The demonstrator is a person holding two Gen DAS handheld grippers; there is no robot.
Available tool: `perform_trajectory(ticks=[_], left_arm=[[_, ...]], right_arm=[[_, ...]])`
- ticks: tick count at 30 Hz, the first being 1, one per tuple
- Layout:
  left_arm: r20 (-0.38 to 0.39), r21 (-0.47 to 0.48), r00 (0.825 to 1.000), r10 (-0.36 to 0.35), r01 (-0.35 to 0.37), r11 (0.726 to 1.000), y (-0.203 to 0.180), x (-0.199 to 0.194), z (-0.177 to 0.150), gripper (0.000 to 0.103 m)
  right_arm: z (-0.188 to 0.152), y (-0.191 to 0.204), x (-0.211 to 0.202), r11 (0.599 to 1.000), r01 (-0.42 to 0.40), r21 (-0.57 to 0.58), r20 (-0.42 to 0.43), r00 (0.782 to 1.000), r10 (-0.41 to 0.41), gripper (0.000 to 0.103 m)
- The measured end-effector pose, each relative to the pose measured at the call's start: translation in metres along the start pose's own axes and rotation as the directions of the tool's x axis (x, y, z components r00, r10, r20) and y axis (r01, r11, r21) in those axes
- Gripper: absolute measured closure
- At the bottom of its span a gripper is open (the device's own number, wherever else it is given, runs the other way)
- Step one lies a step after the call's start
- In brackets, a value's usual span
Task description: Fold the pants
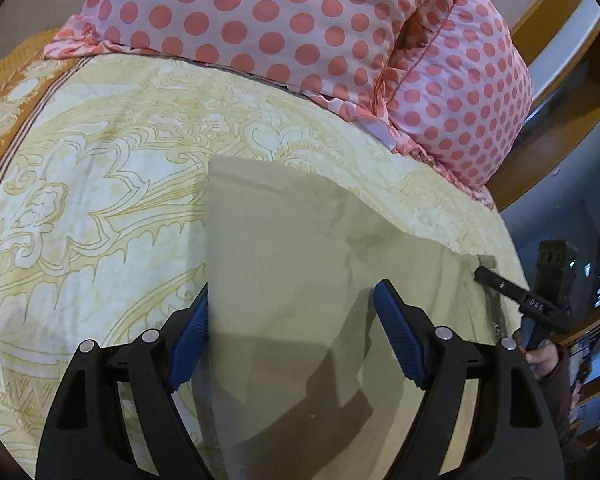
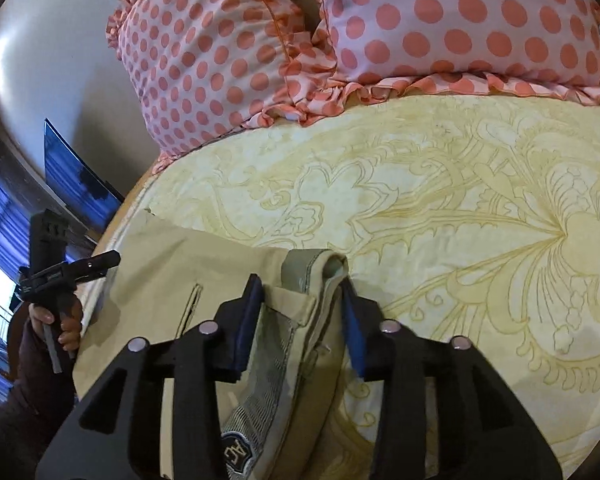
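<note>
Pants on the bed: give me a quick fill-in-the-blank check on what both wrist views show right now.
1. The pants lie on a bedsheet patterned in cream and ____.
2. The pillows behind them are pink with ____ dots.
3. The left gripper has its blue pads spread ____ above the fabric.
4. The right gripper straddles the waistband, where a round ____ shows near the bottom edge.

Missing words: yellow; coral; open; label

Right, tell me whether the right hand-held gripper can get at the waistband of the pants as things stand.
Probably yes. The right hand-held gripper is open with the turned-over waistband of the pants lying between its blue pads, and nothing sits in the way on the bedsheet.
</note>
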State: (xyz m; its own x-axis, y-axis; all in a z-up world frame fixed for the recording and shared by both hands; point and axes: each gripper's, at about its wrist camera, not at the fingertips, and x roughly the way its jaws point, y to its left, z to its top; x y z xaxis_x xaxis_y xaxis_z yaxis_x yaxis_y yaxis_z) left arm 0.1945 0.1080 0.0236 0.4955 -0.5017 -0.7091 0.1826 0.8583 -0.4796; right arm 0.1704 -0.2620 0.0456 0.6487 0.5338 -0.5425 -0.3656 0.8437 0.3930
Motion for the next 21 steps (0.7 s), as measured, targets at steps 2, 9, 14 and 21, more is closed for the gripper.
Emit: perform_trajectory(ticks=[2, 9, 14, 21], left_arm=[[-0.004, -0.017, 1.000, -0.021, 0.021, 1.000, 0.002, 0.000, 0.003, 0.024], [-0.008, -0.151, 0.993, -0.122, 0.119, 0.981, 0.028, 0.004, 0.008, 0.093], [0.002, -0.122, 0.995, -0.101, 0.100, 0.988, 0.022, -0.002, 0.016, 0.099], [0.138, -0.010, 0.990, 0.004, -0.003, 1.000, -0.014, 0.005, 0.086, 0.100]], right_arm=[[-0.001, 0.005, -0.005, 0.999, -0.036, -0.031, 0.017, 0.999, 0.037, 0.084], [0.001, 0.009, -0.012, 0.997, -0.068, -0.038, 0.041, 0.997, 0.069, 0.090], [0.013, 0.013, -0.020, 0.993, -0.112, -0.028, 0.071, 0.991, 0.113, 0.091], [0.075, 0.011, -0.015, 0.998, -0.045, -0.033, 0.189, 0.981, 0.051, 0.091]])
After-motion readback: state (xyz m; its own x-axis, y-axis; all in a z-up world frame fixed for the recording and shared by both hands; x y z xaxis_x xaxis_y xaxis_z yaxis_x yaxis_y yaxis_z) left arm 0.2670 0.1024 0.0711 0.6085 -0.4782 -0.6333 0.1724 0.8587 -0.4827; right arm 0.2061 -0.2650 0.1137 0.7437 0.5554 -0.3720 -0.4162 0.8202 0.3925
